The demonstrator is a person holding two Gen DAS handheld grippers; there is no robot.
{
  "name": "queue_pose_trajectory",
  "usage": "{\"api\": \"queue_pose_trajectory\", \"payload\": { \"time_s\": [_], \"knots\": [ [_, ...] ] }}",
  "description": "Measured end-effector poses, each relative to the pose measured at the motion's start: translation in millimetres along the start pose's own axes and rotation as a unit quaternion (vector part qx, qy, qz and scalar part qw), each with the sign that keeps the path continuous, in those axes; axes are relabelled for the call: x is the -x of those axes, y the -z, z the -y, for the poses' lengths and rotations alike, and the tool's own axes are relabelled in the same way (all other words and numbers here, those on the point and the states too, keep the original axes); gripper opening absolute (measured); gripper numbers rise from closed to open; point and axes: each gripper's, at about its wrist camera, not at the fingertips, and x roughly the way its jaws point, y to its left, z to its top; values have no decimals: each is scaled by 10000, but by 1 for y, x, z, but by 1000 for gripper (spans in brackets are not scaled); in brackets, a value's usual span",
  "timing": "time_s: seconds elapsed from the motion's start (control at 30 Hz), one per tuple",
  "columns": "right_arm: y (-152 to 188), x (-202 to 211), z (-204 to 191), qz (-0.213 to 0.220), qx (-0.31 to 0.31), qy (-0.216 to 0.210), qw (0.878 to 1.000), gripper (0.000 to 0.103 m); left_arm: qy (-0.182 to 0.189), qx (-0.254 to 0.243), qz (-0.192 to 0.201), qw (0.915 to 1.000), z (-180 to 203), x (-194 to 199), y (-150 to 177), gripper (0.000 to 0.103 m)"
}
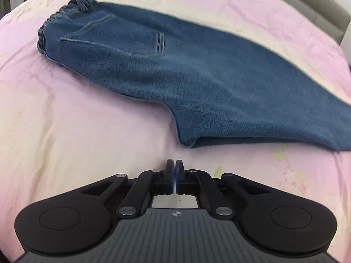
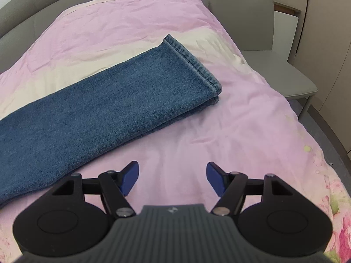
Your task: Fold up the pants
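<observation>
Bed cover [image 1: 65, 114]: a pink and cream sheet, lightly creased, filled most of both wrist views and lay beneath both grippers; a floral print showed along its edge to the right of the right gripper.
Pants [image 1: 197, 70]: blue denim, folded lengthwise with one leg over the other, lay flat on the cover ahead of both grippers. In the left wrist view they ran from far left to near right.
Leg end [image 2: 122, 100]: in the right wrist view the doubled legs stretched ahead and to the left of the right gripper, the stitched hems [image 2: 197, 65] stacked at the far end.
Chair [image 2: 263, 50]: a grey padded chair stood beside the bed, far ahead and to the right of the right gripper.
Waistband [image 1: 63, 19]: gathered elastic, far ahead and to the left of the left gripper, with a back pocket [image 1: 131, 39] facing up just nearer.
Crotch corner [image 1: 188, 140]: the nearest point of the denim, just ahead of the left gripper's tips, apart from them.
Left gripper [image 1: 174, 164]: fingers pressed together with nothing between them, over bare sheet.
Right gripper [image 2: 172, 173]: blue-padded fingers [image 2: 131, 177] spread wide, nothing between them, over bare pink sheet beside the legs' near edge.
</observation>
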Motion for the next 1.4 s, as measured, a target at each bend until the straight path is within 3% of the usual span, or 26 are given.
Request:
{"api": "queue_pose_trajectory", "payload": {
  "time_s": [0.07,0.13,0.3,0.4,0.5,0.8,0.9,0.97,1.03,1.1,1.2,1.4],
  "knots": [
    [-4,-3,9,65,-402,-141,9991,65,385,257,160,9988,-6,2,-5,22],
    [-9,-6,19,172,-893,-285,9954,65,696,610,202,9955,-11,2,-10,48],
    [-23,-23,39,447,-1835,-505,9807,65,1129,1600,335,9801,-27,1,-14,73],
    [-32,-43,46,463,-2135,-530,9744,63,1041,1877,114,9766,-32,-18,-15,72],
    [-38,-65,51,429,-2341,-562,9696,58,1105,1987,227,9735,-34,-29,-15,71],
    [-49,-115,64,555,-2718,-770,9577,58,957,1753,420,9790,-21,-47,-16,72],
    [-52,-120,59,642,-2788,-713,9556,50,866,1670,445,9811,-14,-48,-20,58],
    [-55,-115,53,699,-2633,-526,9607,41,777,1653,430,9822,-13,-44,-21,46],
    [-61,-105,49,759,-2449,-335,9660,23,755,1681,367,9822,-15,-40,-24,36],
    [-69,-89,47,879,-2253,-237,9700,12,650,1523,341,9856,-11,-32,-30,31],
    [-85,-61,37,1019,-1976,-142,9749,9,533,1319,349,9892,-3,-17,-39,27],
    [-112,1,14,1059,-1814,144,9776,7,645,1467,72,9870,-14,15,-62,22]
  ]
}}
